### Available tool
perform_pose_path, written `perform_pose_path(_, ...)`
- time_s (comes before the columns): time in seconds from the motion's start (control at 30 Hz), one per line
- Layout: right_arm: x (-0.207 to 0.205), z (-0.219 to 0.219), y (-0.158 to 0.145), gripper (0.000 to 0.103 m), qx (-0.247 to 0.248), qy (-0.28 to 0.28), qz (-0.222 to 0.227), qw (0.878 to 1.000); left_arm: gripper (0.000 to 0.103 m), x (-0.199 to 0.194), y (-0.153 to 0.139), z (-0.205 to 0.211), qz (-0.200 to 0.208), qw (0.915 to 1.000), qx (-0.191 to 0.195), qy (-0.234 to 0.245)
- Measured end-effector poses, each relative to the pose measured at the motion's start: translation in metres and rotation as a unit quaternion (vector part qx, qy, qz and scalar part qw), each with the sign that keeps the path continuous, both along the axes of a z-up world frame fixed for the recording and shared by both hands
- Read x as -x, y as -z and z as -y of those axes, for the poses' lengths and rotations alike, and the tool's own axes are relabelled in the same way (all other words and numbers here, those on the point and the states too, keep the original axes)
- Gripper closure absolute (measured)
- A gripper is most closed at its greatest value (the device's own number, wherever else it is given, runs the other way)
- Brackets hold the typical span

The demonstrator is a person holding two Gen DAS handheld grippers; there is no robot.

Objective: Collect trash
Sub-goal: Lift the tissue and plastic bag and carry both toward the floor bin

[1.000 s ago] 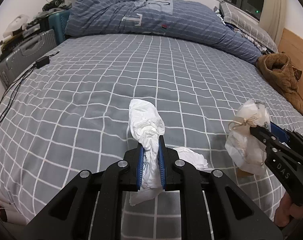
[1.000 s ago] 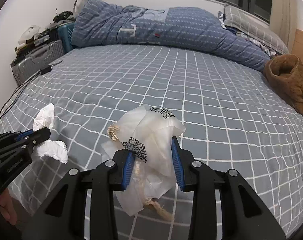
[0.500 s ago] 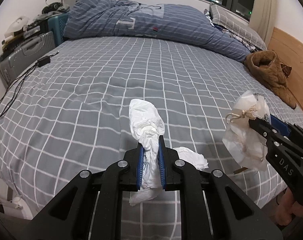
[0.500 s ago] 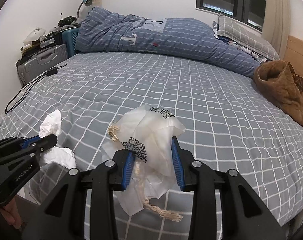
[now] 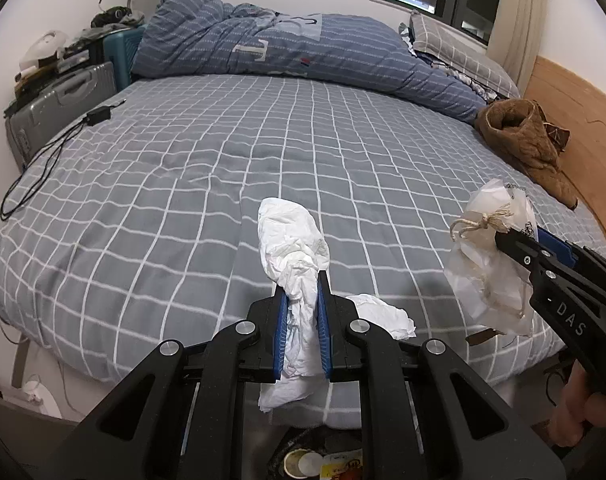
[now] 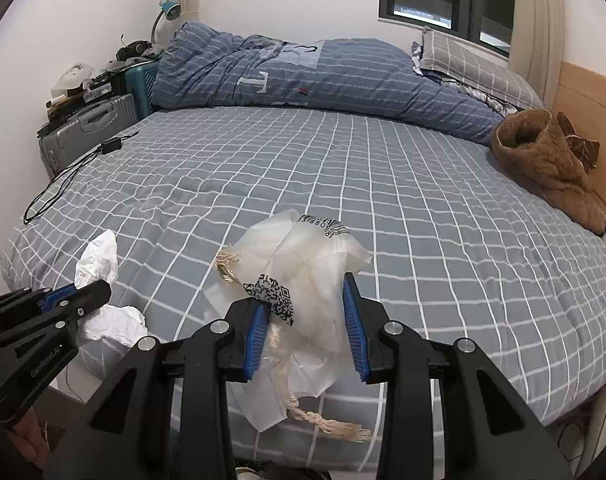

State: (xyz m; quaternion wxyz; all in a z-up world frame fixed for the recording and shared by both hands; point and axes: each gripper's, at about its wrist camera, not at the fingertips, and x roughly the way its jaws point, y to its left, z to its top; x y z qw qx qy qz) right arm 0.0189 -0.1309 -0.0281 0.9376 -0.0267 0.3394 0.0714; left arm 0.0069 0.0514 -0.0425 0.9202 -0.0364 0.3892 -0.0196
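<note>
We have the left gripper [image 5: 301,280] clamped on soft, featherlight crumpled tissue [image 5: 291,240] and the right gripper [image 6: 307,280] pinching a slippery plastic bag [image 6: 303,280], both best grasped mid-bunch.

Left gripper [image 5: 302,292] clamped tight, right gripper [image 6: 307,312] pinched partway, both angled downward side by side, each gripped by a hand [image 5: 581,412]

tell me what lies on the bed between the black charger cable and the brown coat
Nothing: between the charger cable and the brown coat the checked bedsheet is bare, seen in both wrist views.
</note>
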Motion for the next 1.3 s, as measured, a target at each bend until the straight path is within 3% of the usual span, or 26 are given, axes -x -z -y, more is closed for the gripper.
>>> perform_pose_path(0.67,0.076,0.009,0.013,0.069,0.003,-0.004,-0.026,1.0,0.09,0.07,0.01,0.023,-0.022,0.9996,-0.005,0.015)
perform_pose_path(1.3,0.146,0.007,0.034,0.069,0.008,-0.01,-0.073,0.997,0.09,0.128,0.022,0.02,-0.065,0.9978,-0.003,-0.012)
